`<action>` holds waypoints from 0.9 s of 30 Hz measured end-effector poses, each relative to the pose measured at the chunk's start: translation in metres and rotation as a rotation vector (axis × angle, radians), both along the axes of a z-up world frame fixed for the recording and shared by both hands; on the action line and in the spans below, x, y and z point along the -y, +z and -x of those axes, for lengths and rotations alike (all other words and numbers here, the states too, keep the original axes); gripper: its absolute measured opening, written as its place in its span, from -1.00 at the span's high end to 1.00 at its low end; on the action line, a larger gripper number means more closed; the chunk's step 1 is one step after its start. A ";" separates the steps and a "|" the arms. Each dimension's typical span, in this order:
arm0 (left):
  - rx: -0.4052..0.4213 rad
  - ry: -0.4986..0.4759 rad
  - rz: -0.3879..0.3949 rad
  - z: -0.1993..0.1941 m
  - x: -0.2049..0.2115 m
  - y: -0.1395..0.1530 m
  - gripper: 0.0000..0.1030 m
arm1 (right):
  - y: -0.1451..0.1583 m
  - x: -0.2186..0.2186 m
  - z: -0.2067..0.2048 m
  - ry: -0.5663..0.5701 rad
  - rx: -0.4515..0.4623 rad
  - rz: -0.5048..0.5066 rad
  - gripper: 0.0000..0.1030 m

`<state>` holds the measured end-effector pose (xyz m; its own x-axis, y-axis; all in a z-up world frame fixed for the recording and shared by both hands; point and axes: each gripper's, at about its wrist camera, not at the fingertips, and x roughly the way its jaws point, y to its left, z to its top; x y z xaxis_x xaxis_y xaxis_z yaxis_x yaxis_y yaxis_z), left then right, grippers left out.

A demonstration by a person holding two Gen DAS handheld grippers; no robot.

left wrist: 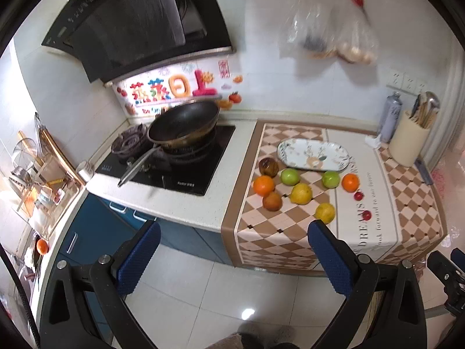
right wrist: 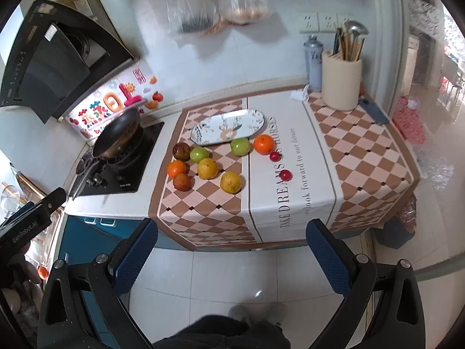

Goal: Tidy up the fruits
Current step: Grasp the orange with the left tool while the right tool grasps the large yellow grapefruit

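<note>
Left hand-held gripper (left wrist: 234, 237), jaws wide apart and empty, held above the floor (left wrist: 203, 296) short of the tabletop (left wrist: 186, 206). Oranges (left wrist: 263, 185), green apples (left wrist: 289, 176) and lemons (left wrist: 301, 193) lie before an oval plate (left wrist: 312, 151); wok (left wrist: 183, 123) on stove (left wrist: 174, 171).

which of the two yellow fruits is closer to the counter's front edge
The yellow fruit nearest the small red fruit. It sits alone in front; the other yellow fruit lies farther back, beside the green one.
</note>
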<state>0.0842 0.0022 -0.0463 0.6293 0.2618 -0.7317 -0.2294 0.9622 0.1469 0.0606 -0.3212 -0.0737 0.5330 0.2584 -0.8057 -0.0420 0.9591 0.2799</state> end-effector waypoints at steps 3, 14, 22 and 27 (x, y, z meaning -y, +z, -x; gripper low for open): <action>-0.041 0.020 -0.016 -0.022 -0.006 -0.016 -1.00 | -0.023 -0.006 -0.027 0.007 -0.036 -0.010 -1.00; -0.350 -0.004 0.150 -0.164 -0.064 -0.125 -1.00 | -0.125 -0.066 -0.148 0.013 -0.239 -0.003 -1.00; -0.580 -0.080 0.343 -0.266 -0.096 -0.212 -0.46 | -0.185 -0.124 -0.241 -0.032 -0.355 0.000 -0.99; -0.674 -0.134 0.429 -0.317 -0.094 -0.252 -0.46 | -0.220 -0.153 -0.279 -0.035 -0.407 0.026 -0.96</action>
<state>0.4011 0.0963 -0.2986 0.0230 -0.1743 -0.9844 -0.1018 0.9792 -0.1758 0.3398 -0.1678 -0.2935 0.1778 0.2228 -0.9585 0.1004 0.9648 0.2429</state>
